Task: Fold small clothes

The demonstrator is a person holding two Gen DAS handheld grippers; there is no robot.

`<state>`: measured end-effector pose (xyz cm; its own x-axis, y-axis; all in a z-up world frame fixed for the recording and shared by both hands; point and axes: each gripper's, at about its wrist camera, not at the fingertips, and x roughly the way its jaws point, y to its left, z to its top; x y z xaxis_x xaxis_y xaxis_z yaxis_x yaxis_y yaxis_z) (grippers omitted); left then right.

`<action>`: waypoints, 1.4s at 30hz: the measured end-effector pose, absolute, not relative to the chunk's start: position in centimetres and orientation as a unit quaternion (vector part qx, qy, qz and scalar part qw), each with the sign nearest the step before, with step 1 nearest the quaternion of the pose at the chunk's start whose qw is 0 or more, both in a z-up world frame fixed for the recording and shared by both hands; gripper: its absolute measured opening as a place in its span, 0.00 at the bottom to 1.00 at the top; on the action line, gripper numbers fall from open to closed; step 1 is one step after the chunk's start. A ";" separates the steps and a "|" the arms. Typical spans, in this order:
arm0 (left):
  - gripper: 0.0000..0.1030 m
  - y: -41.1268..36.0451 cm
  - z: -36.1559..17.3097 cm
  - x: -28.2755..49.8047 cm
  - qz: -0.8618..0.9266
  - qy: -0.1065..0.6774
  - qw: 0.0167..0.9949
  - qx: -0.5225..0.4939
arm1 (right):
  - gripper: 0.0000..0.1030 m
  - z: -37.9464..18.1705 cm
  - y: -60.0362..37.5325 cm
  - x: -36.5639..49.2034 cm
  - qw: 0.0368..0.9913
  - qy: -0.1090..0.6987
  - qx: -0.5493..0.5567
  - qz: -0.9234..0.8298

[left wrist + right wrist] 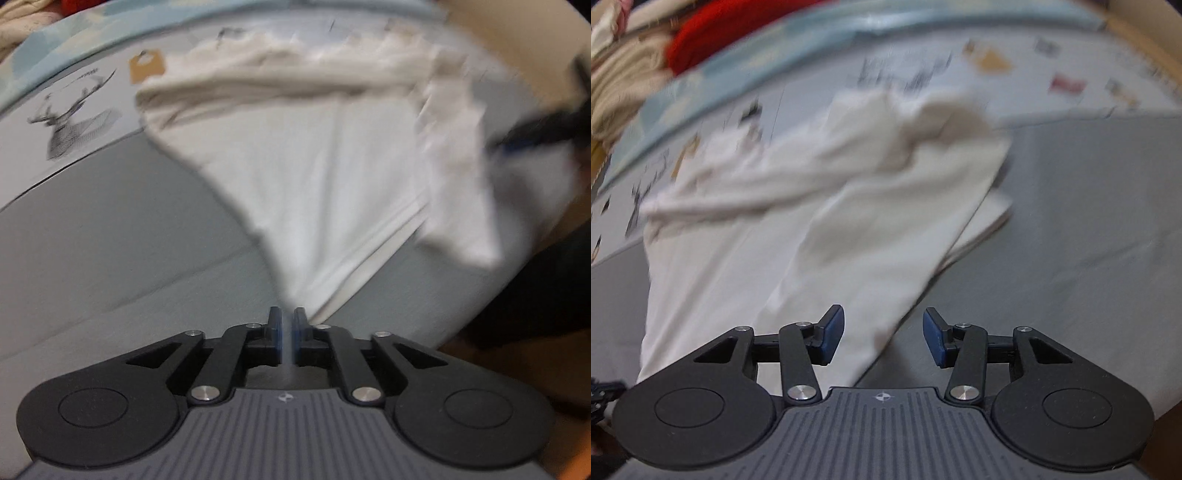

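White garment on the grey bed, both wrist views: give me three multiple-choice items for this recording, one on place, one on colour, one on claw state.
1. Where does the white garment lie?
A. On the grey sheet
B. On a wooden floor
C. In a basket

2. What colour is the bundle beyond the bed's far edge in the right wrist view?
A. Green
B. Red
C. Black

3. How do the two claws stand?
A. Both wide open
B. Left open, right shut
C. Left closed on a corner of the cloth, right open

Answers:
1 A, the cloth spreads across the grey sheet.
2 B, the red bundle sits at the upper left.
3 C, the left claw has its fingers nearly together with fabric tapering into them, while the right claw shows a wide gap.
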<state>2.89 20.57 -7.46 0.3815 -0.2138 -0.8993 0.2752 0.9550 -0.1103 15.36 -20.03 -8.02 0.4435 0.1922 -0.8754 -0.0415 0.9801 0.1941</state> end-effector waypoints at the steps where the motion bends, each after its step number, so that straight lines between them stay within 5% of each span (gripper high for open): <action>1: 0.26 20.7 -6.9 3.1 -0.149 0.527 0.837 0.009 | 0.48 -8.8 -19.4 15.6 0.834 0.542 0.075 0.067; 6: 0.33 19.9 -6.4 4.9 -0.134 0.528 0.837 -0.052 | 0.42 -11.6 -16.9 16.3 0.797 0.598 0.061 0.054; 9: 0.42 18.3 -7.8 7.0 -0.120 0.552 0.825 -0.035 | 0.01 -11.8 -15.8 16.1 0.805 0.590 0.036 0.056; 17: 0.43 15.7 -11.9 8.7 -0.089 0.614 0.781 0.065 | 0.00 -6.1 -21.1 15.4 0.877 0.477 0.044 0.031; 19: 0.20 15.4 -12.0 8.6 -0.098 0.613 0.780 0.075 | 0.00 -3.3 -24.4 16.2 0.898 0.438 0.027 0.014; 21: 0.09 15.5 -12.0 8.7 -0.098 0.611 0.782 0.078 | 0.00 -0.6 -28.7 18.3 0.909 0.415 0.014 -0.020; 29: 0.07 17.2 -11.4 9.4 -0.058 0.602 0.791 0.086 | 0.00 7.6 -42.8 29.7 0.920 0.325 -0.005 -0.218; 36: 0.13 18.6 -10.8 9.6 -0.067 0.598 0.798 0.034 | 0.18 1.2 -39.0 26.3 0.936 0.296 0.041 -0.188; 42: 0.23 19.8 -10.5 10.1 -0.057 0.606 0.793 -0.018 | 0.32 -8.9 -31.8 24.2 0.879 0.467 0.076 0.062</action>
